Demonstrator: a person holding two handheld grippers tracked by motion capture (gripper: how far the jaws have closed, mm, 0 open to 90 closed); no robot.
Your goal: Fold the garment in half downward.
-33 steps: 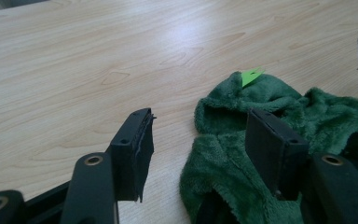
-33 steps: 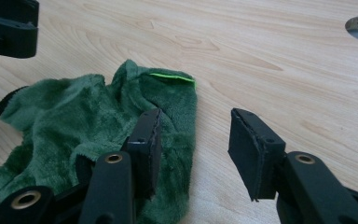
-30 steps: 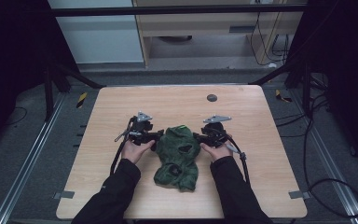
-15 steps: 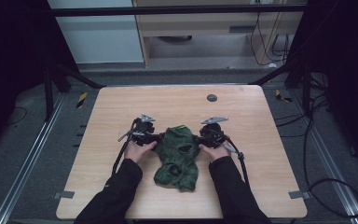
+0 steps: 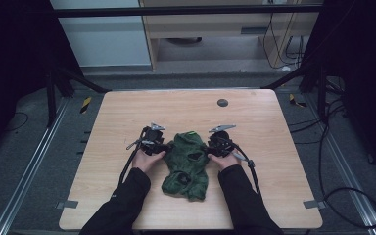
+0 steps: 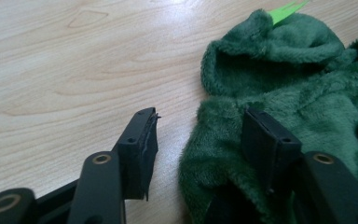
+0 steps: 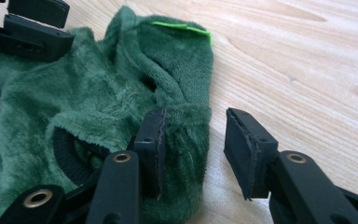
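A dark green fleece garment [image 5: 186, 164] lies crumpled on the wooden table [image 5: 274, 147], with a bright green tag [image 5: 191, 132] at its far end. My left gripper [image 5: 164, 146] is at its left edge and open. In the left gripper view, one jaw is over bare wood and the other over the fleece [image 6: 307, 93], the gripper [image 6: 205, 144] straddling the edge. My right gripper [image 5: 206, 147] is at the garment's right edge, also open [image 7: 198, 144]. One of its jaws rests against the fleece [image 7: 98, 93] and the other is over wood. The left gripper's jaws [image 7: 28, 28] show beyond the garment.
A small dark round disc [image 5: 222, 102] sits on the far part of the table. Black cables trail from both grippers toward the near edge [image 5: 250, 171]. Metal rails and dark frame legs surround the table on the floor.
Both grippers have edged slightly inward, toward the garment's sides. The garment itself has not visibly moved.
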